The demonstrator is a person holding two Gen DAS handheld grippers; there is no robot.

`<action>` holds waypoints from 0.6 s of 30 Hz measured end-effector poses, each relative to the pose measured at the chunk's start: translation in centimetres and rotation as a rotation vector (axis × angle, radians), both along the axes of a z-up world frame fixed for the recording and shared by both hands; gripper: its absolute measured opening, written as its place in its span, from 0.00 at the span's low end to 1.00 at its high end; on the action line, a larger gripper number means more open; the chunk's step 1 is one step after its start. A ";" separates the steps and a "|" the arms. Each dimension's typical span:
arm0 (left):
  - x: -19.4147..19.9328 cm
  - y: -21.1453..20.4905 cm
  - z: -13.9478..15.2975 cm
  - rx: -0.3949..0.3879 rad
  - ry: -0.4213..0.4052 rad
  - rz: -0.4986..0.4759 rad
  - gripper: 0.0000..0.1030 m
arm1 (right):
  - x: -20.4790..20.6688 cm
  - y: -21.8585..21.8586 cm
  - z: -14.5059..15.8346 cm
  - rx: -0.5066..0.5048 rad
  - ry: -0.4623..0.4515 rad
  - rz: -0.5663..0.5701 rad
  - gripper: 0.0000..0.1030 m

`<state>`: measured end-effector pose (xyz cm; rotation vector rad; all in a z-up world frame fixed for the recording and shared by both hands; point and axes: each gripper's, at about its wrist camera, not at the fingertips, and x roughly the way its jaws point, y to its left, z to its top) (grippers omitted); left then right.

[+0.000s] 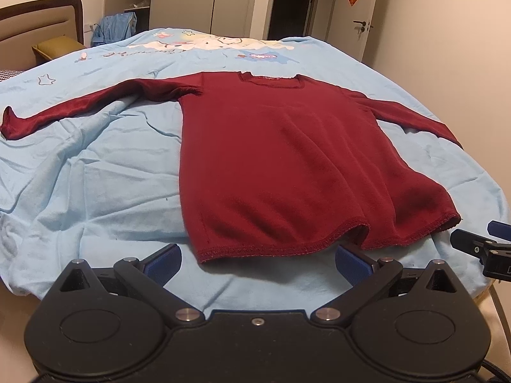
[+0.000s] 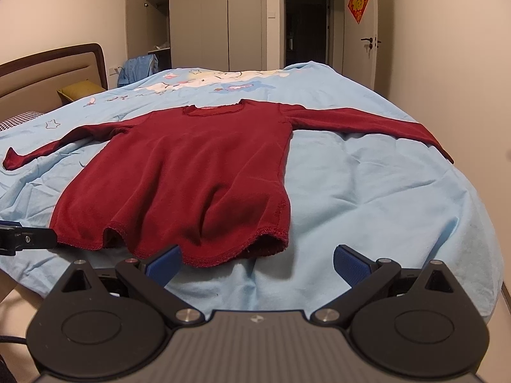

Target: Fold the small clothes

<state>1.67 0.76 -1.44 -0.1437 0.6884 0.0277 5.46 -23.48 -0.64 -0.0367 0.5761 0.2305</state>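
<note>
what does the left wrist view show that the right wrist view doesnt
Only the left wrist view shows the right tool at its right edge. Only the right wrist view shows the open wardrobe door and the left tool at its left edge. Both show the dark red long-sleeved top spread flat on the light blue bedcover, and each camera's own tool open near the hem.

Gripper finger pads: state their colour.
Blue, on black arms; the finger pads show best in the right wrist view.
</note>
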 end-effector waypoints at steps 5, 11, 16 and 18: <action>1.0 0.3 0.3 0.023 -0.007 0.008 0.99 | 0.6 -0.2 -0.1 0.004 0.000 -0.015 1.00; 3.9 1.0 1.3 0.043 -0.032 0.025 0.99 | 2.2 -1.2 0.6 0.058 -0.067 -0.075 1.00; 8.2 1.0 2.5 0.077 -0.066 0.051 0.99 | 5.6 -2.5 1.2 0.086 -0.106 -0.116 1.00; 10.1 1.0 2.9 0.081 -0.077 0.060 0.99 | 7.3 -3.3 1.4 0.095 -0.107 -0.132 1.00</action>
